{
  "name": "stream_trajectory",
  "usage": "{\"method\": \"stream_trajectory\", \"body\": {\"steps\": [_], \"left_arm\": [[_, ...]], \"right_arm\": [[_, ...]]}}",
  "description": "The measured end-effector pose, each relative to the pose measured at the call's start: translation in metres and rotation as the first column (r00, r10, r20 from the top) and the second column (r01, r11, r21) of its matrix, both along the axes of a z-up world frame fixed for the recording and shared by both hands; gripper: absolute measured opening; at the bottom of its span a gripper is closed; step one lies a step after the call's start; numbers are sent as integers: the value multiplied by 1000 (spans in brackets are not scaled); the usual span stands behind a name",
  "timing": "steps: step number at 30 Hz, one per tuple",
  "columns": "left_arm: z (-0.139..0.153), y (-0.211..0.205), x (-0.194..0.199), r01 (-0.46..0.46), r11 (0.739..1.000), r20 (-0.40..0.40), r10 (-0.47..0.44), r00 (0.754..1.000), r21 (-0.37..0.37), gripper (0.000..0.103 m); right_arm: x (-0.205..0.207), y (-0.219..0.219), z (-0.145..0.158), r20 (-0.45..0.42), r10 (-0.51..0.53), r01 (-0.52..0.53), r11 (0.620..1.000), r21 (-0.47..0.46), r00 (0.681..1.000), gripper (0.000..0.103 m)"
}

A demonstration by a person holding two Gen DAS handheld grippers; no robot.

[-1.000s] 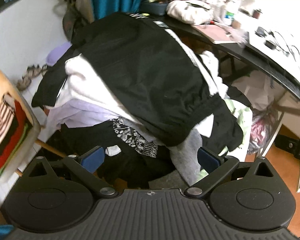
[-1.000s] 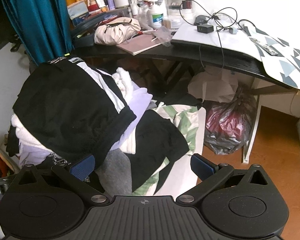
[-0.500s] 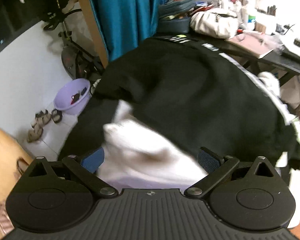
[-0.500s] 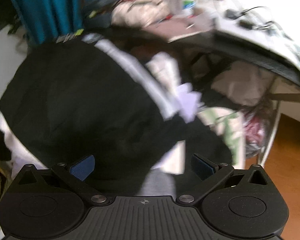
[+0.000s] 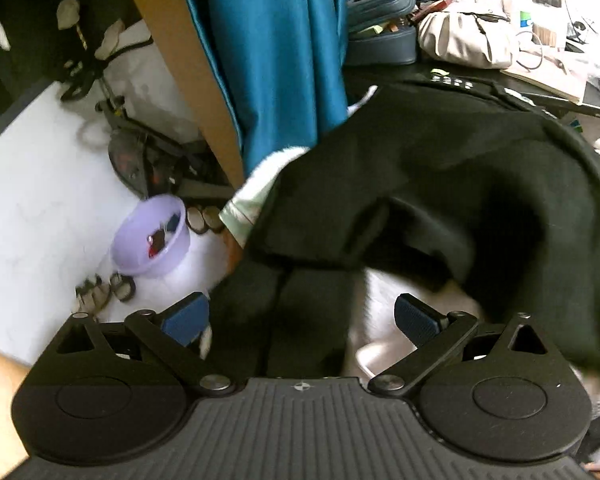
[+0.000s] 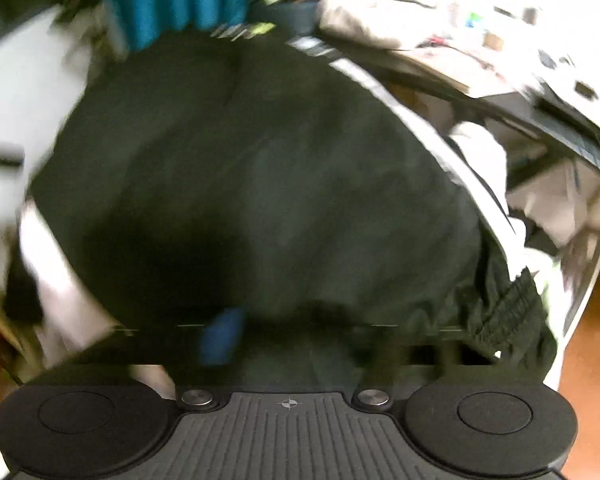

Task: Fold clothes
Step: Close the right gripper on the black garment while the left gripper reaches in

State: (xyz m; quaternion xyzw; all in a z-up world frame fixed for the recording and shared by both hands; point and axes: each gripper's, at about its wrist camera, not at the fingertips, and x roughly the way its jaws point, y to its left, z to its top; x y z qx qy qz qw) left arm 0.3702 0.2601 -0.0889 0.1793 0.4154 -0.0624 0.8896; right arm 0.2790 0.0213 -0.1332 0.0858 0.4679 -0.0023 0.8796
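1. Lying across the top of the clothes pile, the black garment (image 5: 439, 184) is filling most of both wrist views, with its white side stripe (image 6: 431, 136) running down the right-hand edge in the right wrist view.
2. The left gripper (image 5: 300, 318) is standing with its jaws wide apart; a dark fold of the black garment and a patch of white cloth (image 5: 379, 308) are sitting in the gap between the two blue pads, but neither pad is pressing on fabric.
3. The right gripper (image 6: 296, 332) is showing heavy motion blur. One blue pad (image 6: 222, 336) is appearing left of centre against the garment's lower hem; the other finger is smeared dark. Whether the jaws are closed on the cloth cannot be told.
4. The gathered elastic hem (image 6: 503, 312) of the black garment is hanging at the lower right of the right wrist view, just beside that gripper.
5. Writing: a row of small white and yellow-green marks (image 5: 449, 80) is showing near the garment's upper edge, too small to read. No brand or label is legible in either view.
6. Surroundings: a teal curtain (image 5: 284, 52) is hanging behind the pile, a lilac basin (image 5: 150, 236) is sitting on the white floor to the left, and a cluttered dark desk (image 5: 559, 100) is standing beyond the garment.
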Motion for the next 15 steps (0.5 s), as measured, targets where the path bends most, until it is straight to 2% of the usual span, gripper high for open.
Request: {"method": "stream_trajectory", "body": {"steps": [1,2,4,5,7,9,11,12,15], "left_arm": [[-3,2,5,17,1000,10,-17,1000,7,101],[-7,3,9,44,999,12,-44,999,19,101],[-16,4,18,97,994,16,-98,995,43,101],[-21,4,21,131,989,11,-132,991,63,101],[-31,1,25,187,977,-1,-188,982,103,101],[-40,-2,30,210,969,-17,-210,978,133,101],[-45,-3,34,216,969,-31,-213,976,119,101],[-46,-3,35,217,971,-37,-214,976,104,101],[-50,-4,38,220,972,-50,-217,975,79,101]], "right_arm": [[3,-12,5,14,-59,58,997,47,998,3],[6,-23,9,29,-121,119,991,66,992,0],[12,-40,16,68,-212,210,977,37,975,0],[13,-45,19,79,-223,222,975,25,972,0],[15,-48,21,64,-206,204,978,31,976,12],[9,-31,17,21,-134,133,990,37,991,57],[-1,-6,10,23,-34,34,999,-6,999,80],[-4,7,7,23,21,-20,999,-30,1000,88],[-5,41,-4,-7,145,-145,988,-61,989,95]]}}
